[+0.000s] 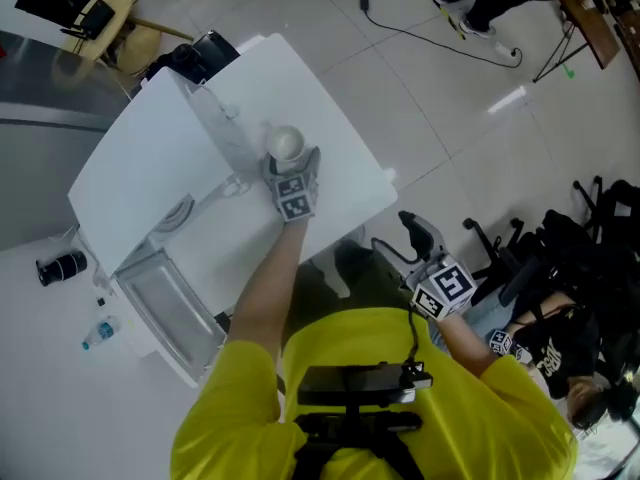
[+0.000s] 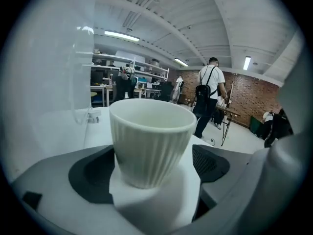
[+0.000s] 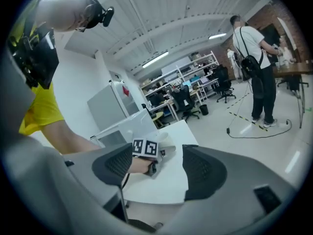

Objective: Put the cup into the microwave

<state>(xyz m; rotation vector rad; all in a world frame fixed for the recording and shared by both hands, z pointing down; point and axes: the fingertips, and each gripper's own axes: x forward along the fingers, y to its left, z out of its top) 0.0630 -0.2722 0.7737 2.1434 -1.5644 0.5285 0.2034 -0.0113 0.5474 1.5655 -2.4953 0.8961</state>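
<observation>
A white ribbed cup (image 1: 286, 143) stands upright on the white table (image 1: 340, 138). My left gripper (image 1: 291, 176) reaches in from the near side with its jaws wide on either side of the cup. In the left gripper view the cup (image 2: 149, 141) fills the gap of the left gripper (image 2: 152, 166), with a gap between it and each dark pad (image 2: 209, 163), so nothing is gripped. The white microwave (image 1: 140, 178) takes up the table's left; a clear panel (image 1: 222, 138) stands just left of the cup. My right gripper (image 1: 418, 232) hangs open and empty off the table's near right corner.
A black cylinder (image 1: 62, 265) and a small bottle (image 1: 100, 332) lie at the lower left. Black office chairs (image 1: 570, 238) crowd the right. A cable (image 1: 440, 36) runs over the floor beyond the table. A person with a backpack (image 2: 210, 94) stands farther off.
</observation>
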